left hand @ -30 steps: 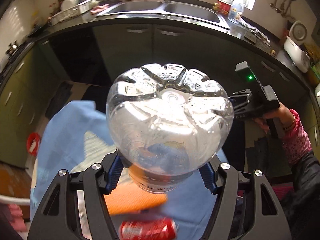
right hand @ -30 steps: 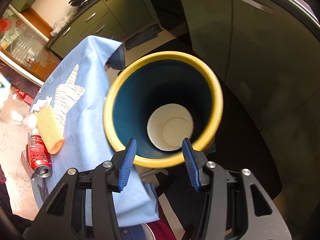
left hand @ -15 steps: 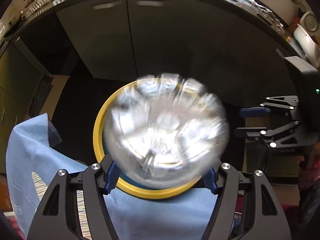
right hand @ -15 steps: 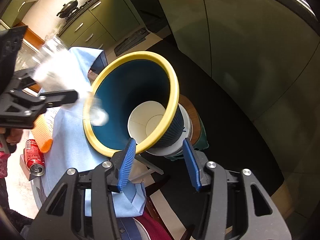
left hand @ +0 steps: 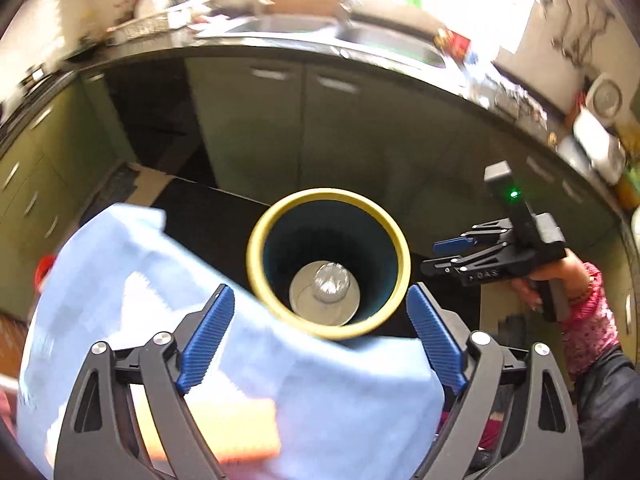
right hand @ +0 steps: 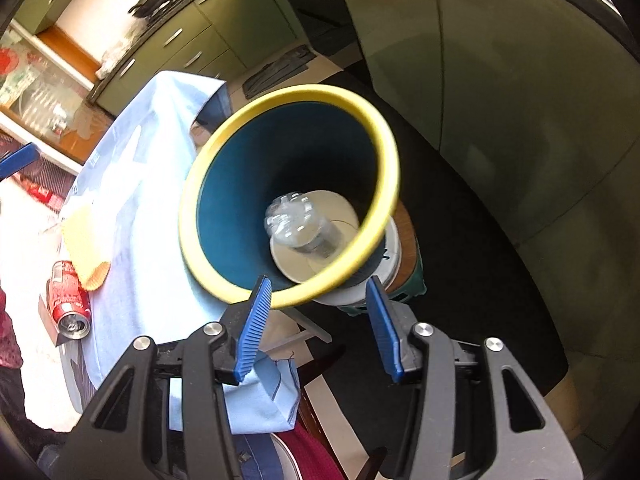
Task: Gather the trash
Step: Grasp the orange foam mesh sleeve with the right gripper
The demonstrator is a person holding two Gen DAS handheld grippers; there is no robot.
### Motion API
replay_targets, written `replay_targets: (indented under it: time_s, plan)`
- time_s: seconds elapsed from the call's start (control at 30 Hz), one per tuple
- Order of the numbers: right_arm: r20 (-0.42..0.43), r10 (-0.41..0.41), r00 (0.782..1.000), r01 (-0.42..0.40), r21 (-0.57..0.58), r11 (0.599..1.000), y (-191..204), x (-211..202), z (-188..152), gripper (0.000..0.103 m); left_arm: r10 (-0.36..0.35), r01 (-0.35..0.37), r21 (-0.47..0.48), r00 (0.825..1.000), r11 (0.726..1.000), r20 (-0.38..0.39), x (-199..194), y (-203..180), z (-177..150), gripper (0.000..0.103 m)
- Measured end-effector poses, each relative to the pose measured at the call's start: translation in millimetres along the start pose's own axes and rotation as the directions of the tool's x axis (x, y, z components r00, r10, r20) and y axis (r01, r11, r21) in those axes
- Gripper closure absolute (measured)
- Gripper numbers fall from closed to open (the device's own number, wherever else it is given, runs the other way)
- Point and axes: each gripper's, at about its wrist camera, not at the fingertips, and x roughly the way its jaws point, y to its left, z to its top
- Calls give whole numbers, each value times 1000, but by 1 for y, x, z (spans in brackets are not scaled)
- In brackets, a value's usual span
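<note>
Now bottle (left hand: 331, 279) lies deep in bin (left hand: 256, 248), clear of both grippers. Left gripper (left hand: 320, 332) jaws opening wide, nothing between. Right gripper (right hand: 318, 322) jaws half-spread, empty.

The bin (right hand: 224, 216) is teal inside with a yellow rim. A red can (right hand: 68, 300) lies beside a pale blue cloth (right hand: 136, 200)

Clear plastic bottle (right hand: 298, 224): lies tilted inside the bin, base uppermost, resting on the white bin floor. Bin (right hand: 224, 184): yellow rim, dark blue interior, tipped off vertical in the right wrist view. Red drink can (right hand: 68, 300): on its side, open end visible, touching an orange ribbed piece (right hand: 86, 246) on light blue cloth.
</note>
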Motion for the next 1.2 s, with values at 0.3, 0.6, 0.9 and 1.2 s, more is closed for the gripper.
replay_targets:
  time_s: [0.3,0.6,0.9,1.2]
  plan:
    - [-41,43,998,-51,-213,976,100,14,13,56,206,-152,-297,965,943,160,-120,80,-132,5]
    - [-206,161,965,-242,-475,846,242,54,23,41,290,-138,-512,929,848,231,-161,144,-245,5]
    - [-333,160,929,-327,-540,775,297,90,37,34,343,-186,-547,918,817,201,-158,153,-282,5]
    - [-348,115,930,-294,-522,801,292,107,34,62,322,-163,-550,924,819,205,-150,148,-284,5]
